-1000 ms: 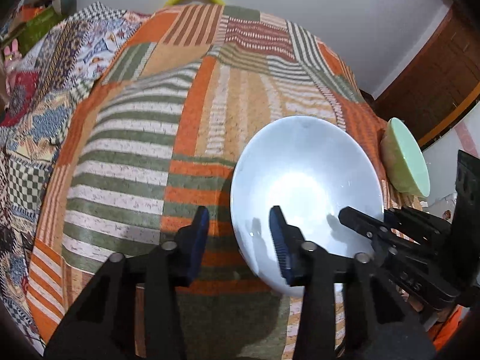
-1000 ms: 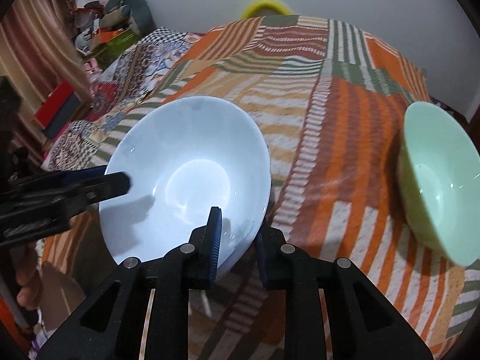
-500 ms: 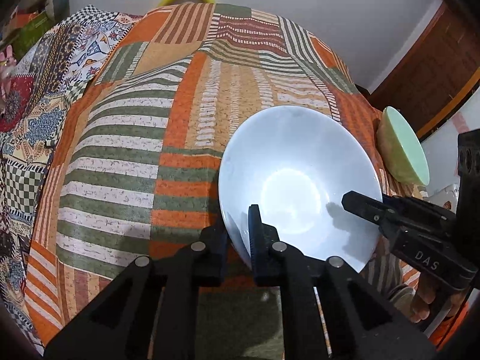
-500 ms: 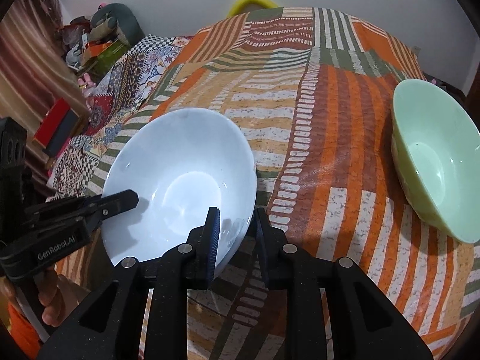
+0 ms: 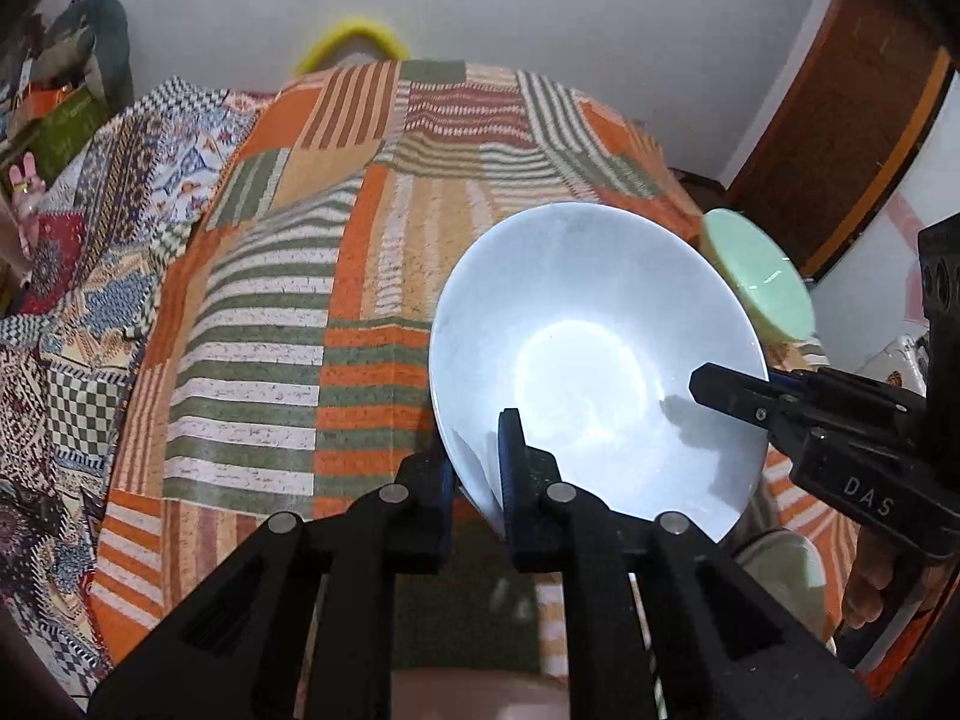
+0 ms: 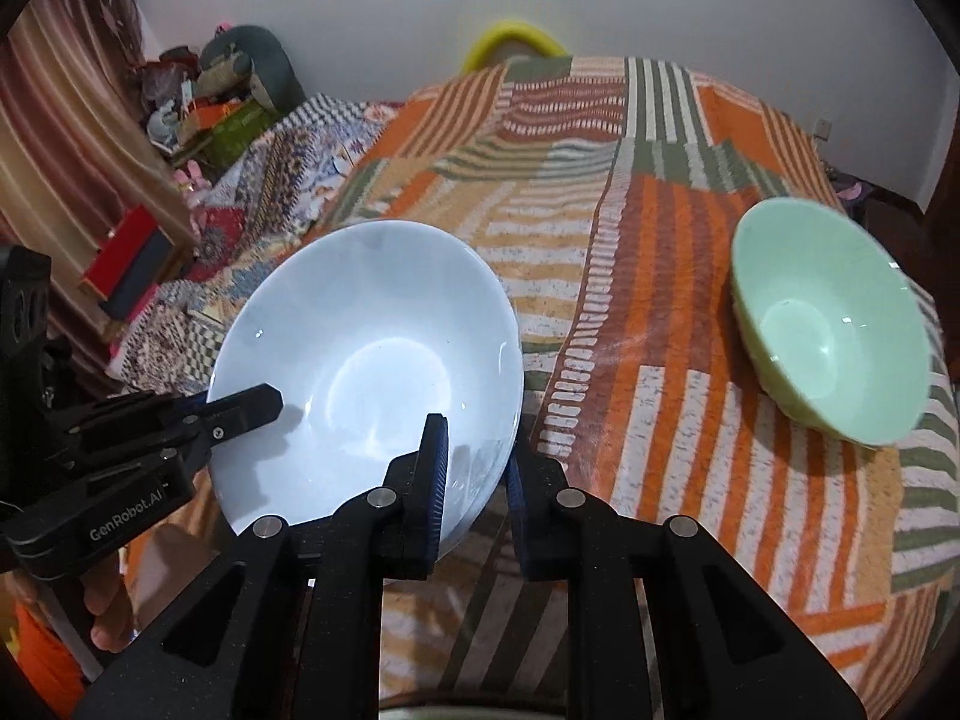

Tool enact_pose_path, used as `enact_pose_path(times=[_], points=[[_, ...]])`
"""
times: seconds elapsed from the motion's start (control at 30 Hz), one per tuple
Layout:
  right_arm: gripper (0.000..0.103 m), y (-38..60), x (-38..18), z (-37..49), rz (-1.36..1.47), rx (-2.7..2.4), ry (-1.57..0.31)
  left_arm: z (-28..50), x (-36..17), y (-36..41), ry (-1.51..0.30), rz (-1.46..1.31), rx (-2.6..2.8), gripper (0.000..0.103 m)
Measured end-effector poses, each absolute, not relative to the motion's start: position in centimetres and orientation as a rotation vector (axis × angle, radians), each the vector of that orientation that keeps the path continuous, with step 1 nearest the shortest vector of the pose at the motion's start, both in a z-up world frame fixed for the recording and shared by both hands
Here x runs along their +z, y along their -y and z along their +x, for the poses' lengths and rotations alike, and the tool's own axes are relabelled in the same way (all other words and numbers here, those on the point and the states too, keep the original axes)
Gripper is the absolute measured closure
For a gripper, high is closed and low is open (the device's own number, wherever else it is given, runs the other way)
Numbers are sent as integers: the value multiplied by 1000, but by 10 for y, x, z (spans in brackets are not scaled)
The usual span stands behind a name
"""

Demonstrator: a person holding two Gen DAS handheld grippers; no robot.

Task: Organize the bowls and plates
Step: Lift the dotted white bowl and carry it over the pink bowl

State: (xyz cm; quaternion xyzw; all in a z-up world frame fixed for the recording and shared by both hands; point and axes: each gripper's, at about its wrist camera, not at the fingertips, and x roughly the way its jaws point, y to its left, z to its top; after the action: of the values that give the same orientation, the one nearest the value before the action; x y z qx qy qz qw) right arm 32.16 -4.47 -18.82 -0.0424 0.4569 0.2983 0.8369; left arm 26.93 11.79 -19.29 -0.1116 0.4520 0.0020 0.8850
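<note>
A pale blue bowl (image 5: 594,360) (image 6: 372,360) hangs above the striped patchwork bedspread, held from two sides. My left gripper (image 5: 477,456) is shut on its near left rim, one finger inside the bowl and one outside. My right gripper (image 6: 474,456) is shut on the opposite rim in the same way. Each gripper shows in the other's view: the right one (image 5: 720,387) at the bowl's right edge, the left one (image 6: 252,411) at its left edge. A light green bowl (image 6: 828,324) (image 5: 759,276) rests on the bedspread to the right.
The bedspread (image 6: 630,210) covers a bed that runs to a white wall. A second patterned quilt (image 5: 78,252) lies on the left, with clutter and a red box (image 6: 126,252) beyond. A yellow ring (image 6: 510,39) peeks over the far edge. A brown door (image 5: 840,108) stands at right.
My left gripper went from open to shut on the blue bowl's rim. Both grippers then lifted the bowl off the bedspread, and the green bowl dropped lower and farther away in view.
</note>
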Motion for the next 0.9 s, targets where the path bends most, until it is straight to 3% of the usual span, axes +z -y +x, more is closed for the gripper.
enact_pose_path(times=[0.43, 0.9], points=[[86, 57, -126, 261, -91, 638, -806, 196, -126, -104, -827, -229, -23, 90], [86, 57, -110, 201, -67, 688, -749, 117, -98, -107, -772, -225, 4, 90]])
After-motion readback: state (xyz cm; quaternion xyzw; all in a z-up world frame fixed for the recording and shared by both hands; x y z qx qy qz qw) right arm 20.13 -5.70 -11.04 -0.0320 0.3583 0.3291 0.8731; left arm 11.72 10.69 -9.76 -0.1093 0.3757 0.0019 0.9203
